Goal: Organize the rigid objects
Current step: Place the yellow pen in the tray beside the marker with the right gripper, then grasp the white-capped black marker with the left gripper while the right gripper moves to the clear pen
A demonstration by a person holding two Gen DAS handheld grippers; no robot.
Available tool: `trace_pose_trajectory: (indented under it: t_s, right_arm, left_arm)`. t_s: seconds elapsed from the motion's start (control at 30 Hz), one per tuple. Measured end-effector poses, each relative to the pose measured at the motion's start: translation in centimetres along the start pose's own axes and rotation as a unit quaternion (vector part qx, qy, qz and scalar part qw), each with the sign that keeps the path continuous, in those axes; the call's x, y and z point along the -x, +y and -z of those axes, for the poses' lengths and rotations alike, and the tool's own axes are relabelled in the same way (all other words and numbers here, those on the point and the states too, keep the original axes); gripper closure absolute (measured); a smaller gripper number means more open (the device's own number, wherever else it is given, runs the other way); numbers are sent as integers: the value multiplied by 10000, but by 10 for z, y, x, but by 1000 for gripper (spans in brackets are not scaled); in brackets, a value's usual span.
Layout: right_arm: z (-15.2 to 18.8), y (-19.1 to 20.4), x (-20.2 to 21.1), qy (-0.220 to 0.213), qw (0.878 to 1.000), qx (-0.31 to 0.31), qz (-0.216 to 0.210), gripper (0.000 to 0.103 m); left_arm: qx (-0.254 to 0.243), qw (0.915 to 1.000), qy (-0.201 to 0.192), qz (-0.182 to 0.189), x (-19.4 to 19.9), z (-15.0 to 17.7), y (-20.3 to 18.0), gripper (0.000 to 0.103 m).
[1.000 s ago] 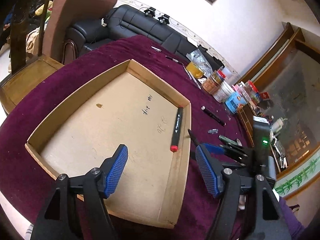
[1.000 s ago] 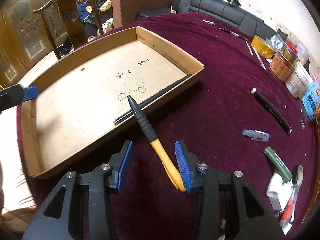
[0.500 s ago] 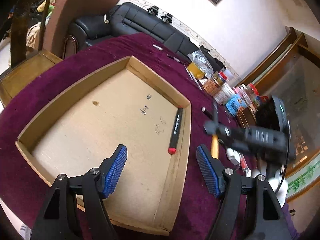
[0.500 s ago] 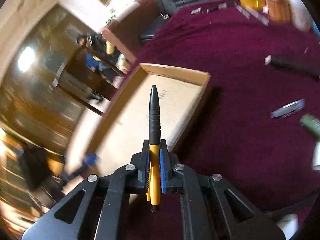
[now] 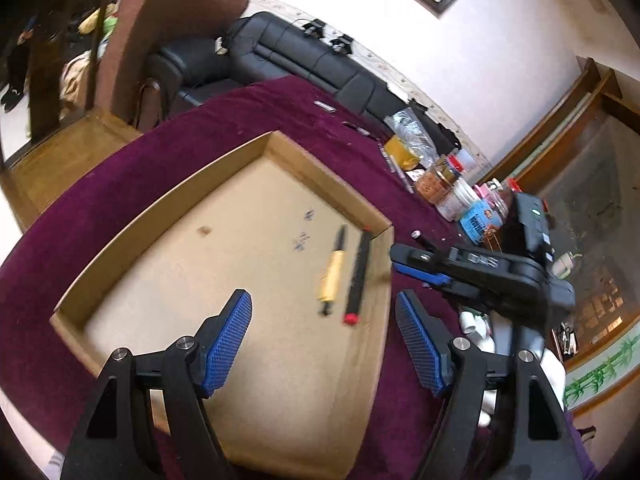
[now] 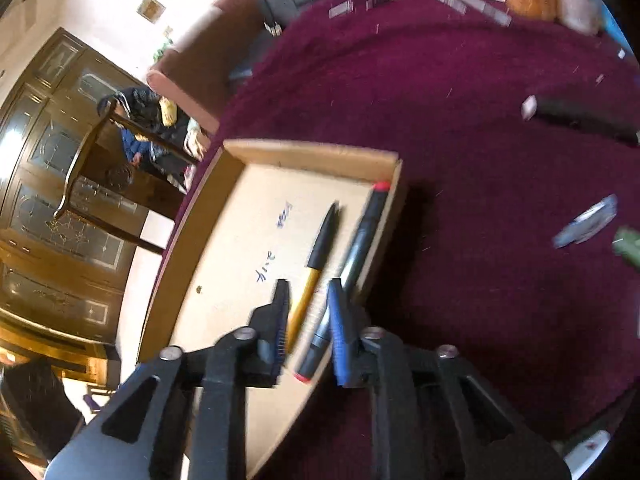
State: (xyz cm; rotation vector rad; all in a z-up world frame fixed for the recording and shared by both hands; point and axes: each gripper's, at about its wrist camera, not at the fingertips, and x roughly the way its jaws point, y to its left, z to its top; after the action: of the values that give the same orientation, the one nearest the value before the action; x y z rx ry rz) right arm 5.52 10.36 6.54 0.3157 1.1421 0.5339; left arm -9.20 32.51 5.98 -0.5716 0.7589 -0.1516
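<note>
Left wrist view: your cardboard tray (image 5: 280,152) has the yellow pen (image 5: 332,276) lying loose beside the black marker (image 5: 358,276) along the right wall.
Left gripper (image 5: 324,340): jaws opening wide over the tray – nothing in them.
Right wrist view: right gripper (image 6: 308,320) jaws opening, pen (image 6: 316,256) between them – pads not pressing.
Blurry: table (image 6: 460,160) clutter – can't make it out.

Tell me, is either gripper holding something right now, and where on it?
Nothing is held. The yellow pen lies in the cardboard tray beside the black marker; the right gripper is opening above it. The left gripper is open and empty.
</note>
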Motion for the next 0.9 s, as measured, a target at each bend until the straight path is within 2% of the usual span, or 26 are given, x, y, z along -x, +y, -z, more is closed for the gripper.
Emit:
trace_pose_trajectory:
  t_s: [0.07,0.17,0.23,0.33,0.37,0.43,0.47,0.5,0.57,0.77,0.83,0.9]
  right_arm:
    - [5,-13,23,-208,9997,-76,-36,62]
    - [15,-31,54,-474,9987,28,163,61]
    - [28,-48,78,-694,9962,98,508,61]
    - [48,-82,107,-855,9933,-82,777,61]
    - [52,-91,111,-891,9924,-186,827,61]
    - [64,-111,125,-955,9907,-380,892,61]
    - [72,-125,132,-1000,9893,-508,928,61]
    - [76,-134,137,-1038,9882,-618,937,61]
    - [81,-153,147,-1113,9866,-829,863,61]
    - [95,-174,160,-1278,9850,-960,657,61]
    - [97,-177,165,-1339,9845,-898,683,61]
    - [93,-180,170,-1497,9817,-865,793,61]
  left_arm:
    - [-369,9987,-338,-137,-4,-9,-19,34]
    - [-926,9914,-784,-496,-22,-25,-42,20]
    - [-1099,9871,-807,-836,-41,-32,-47,19]
    - [-1087,9889,-67,-1009,-86,-35,-44,19]
    - [-1017,9881,420,-1071,-106,-31,-41,19]
    - [-937,9832,1057,-1154,-128,-24,-40,19]
    - [-1133,9762,1242,-1371,-136,-18,-45,19]
    - [-1321,9719,1251,-1494,-137,-14,-52,19]
    - [-1412,9682,1288,-1617,-136,-3,-61,19]
    - [-1280,9715,1169,-1620,-123,6,-63,19]
    - [-1142,9810,1008,-1200,-114,-6,-62,20]
    - [-1088,9865,583,-1078,-94,-12,-67,20]
